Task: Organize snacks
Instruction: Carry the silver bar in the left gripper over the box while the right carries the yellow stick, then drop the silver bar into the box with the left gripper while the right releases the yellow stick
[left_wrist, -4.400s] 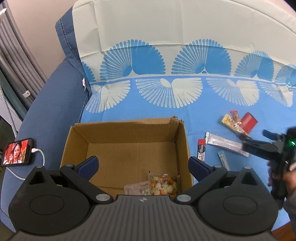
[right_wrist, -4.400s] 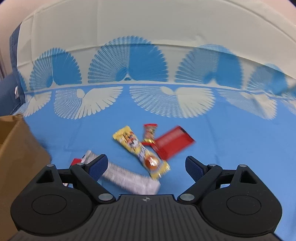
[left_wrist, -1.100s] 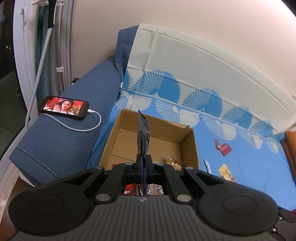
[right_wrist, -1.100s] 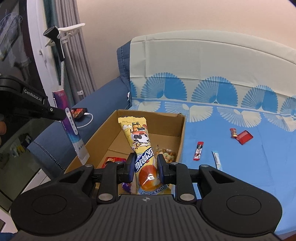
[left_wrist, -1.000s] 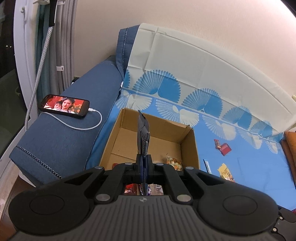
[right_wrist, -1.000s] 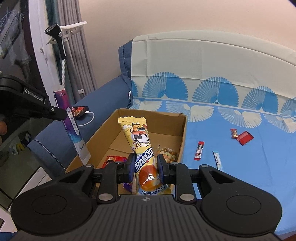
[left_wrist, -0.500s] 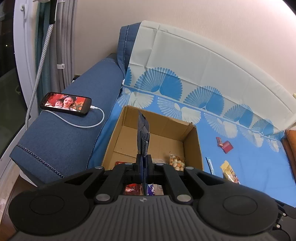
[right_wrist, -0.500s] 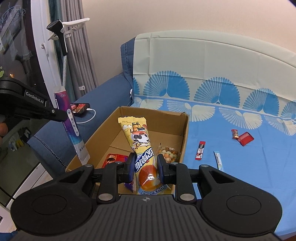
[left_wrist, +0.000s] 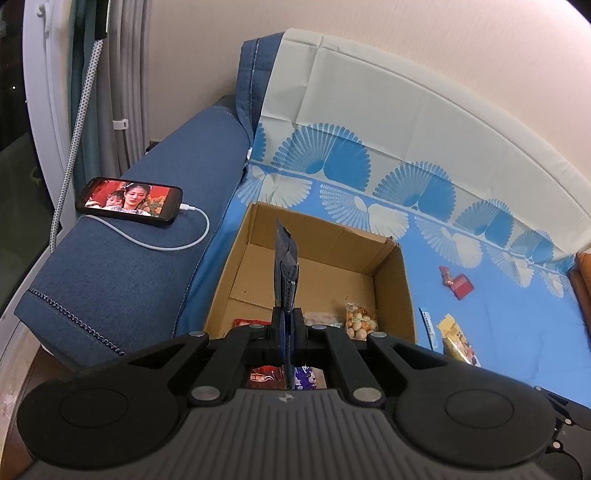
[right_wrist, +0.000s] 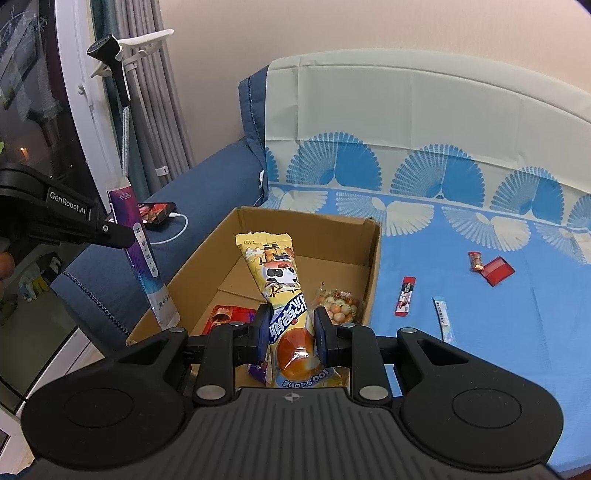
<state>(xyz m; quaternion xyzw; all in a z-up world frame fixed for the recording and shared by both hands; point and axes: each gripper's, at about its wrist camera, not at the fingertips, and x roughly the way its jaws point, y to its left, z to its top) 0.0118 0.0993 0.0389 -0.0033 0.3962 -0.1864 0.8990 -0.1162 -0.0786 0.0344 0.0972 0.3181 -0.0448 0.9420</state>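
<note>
My left gripper (left_wrist: 286, 325) is shut on a thin purple sachet (left_wrist: 286, 273), seen edge-on and held upright above the brown cardboard box (left_wrist: 332, 236). In the right wrist view that gripper (right_wrist: 123, 236) and its sachet (right_wrist: 142, 251) hang over the box's left wall. My right gripper (right_wrist: 290, 328) is shut on a long yellow cartoon snack pack (right_wrist: 277, 280) over the box (right_wrist: 373, 273); the pack's tip (left_wrist: 456, 339) shows in the left wrist view. Inside the box lie a bag of nuts (right_wrist: 338, 302) and a red packet (right_wrist: 231, 314).
On the blue sofa cover right of the box lie a red-black stick (right_wrist: 405, 297), a light blue stick (right_wrist: 443, 319), a red packet (right_wrist: 498, 271) and a small candy (right_wrist: 475, 260). A phone (left_wrist: 129, 201) on a cable rests on the sofa arm, left.
In the oldest frames both grippers were open and empty, low by the box and the loose snacks. Now each is shut on a pack above the box. Over the last second, barely any motion.
</note>
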